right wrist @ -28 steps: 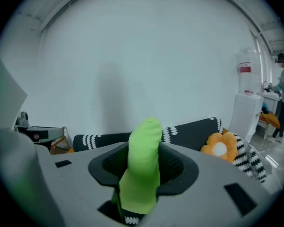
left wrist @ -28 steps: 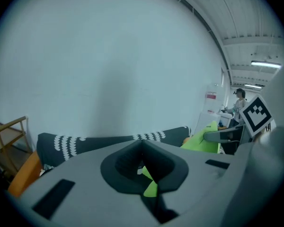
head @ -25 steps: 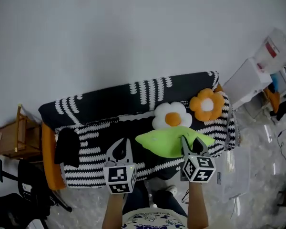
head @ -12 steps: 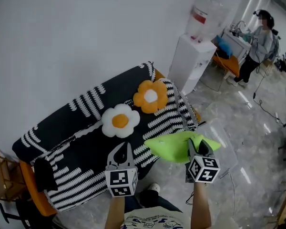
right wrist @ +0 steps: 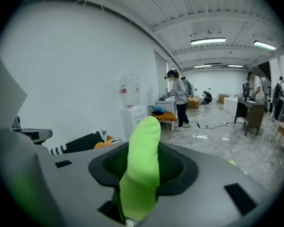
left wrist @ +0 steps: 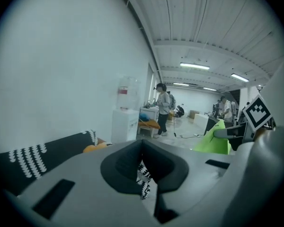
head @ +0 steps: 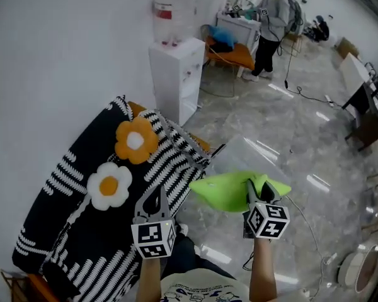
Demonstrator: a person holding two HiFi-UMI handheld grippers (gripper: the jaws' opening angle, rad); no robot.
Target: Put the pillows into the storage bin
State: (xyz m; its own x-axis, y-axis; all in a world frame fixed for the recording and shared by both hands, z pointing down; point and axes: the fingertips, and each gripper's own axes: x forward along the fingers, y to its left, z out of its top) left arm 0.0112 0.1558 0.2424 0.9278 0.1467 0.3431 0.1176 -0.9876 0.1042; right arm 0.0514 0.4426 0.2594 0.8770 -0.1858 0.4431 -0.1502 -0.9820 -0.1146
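My right gripper [head: 256,189] is shut on a bright green pillow [head: 230,191], which it holds in the air over the floor. In the right gripper view the green pillow [right wrist: 144,160] stands pinched between the jaws. The left gripper [head: 155,195] is shut on nothing, just left of the pillow. A clear storage bin [head: 249,148] stands on the floor past the pillow, beside the sofa end. An orange flower pillow [head: 135,140] and a white flower pillow [head: 109,184] lie on the black-and-white striped sofa [head: 69,231].
A white water dispenser [head: 176,74] stands against the wall beyond the sofa. A person [head: 268,17] stands at a desk at the back. A cable [head: 302,96] runs over the shiny floor, and furniture lines the right edge.
The view has swung from the sofa to the right. Both grippers moved that way, the right one carrying the green pillow from above the sofa seat to over the floor near the clear bin.
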